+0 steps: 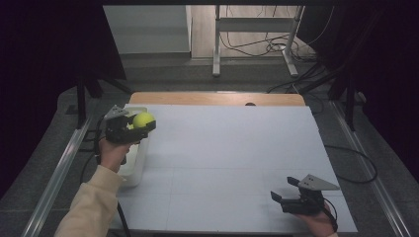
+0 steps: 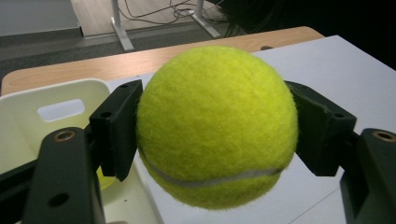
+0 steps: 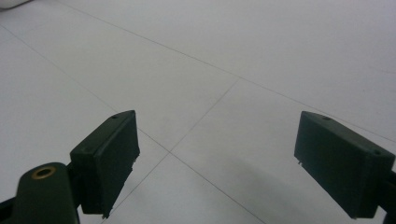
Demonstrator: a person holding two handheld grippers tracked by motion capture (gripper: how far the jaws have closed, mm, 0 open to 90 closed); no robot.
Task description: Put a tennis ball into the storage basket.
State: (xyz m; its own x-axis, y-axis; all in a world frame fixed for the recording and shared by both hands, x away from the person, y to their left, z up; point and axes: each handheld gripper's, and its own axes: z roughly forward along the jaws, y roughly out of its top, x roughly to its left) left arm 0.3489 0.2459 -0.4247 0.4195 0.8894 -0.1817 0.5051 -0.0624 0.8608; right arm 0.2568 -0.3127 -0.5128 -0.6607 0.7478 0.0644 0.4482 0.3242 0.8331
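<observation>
Gripping a yellow tennis ball (image 2: pixel 217 126) from both sides, the left gripper (image 1: pixel 132 124) holds it in the air above the white bin (image 1: pixel 136 163) that sits at the left edge of the white-covered desk (image 1: pixel 222 158); the ball hangs over the bin's right wall, clear of the surface. Inside the bin, the left gripper view shows a bit of something yellow just behind the left jaw. The right gripper (image 1: pixel 282 189) rests low near the front right corner of the desk, jaws spread wide with nothing between them.
</observation>
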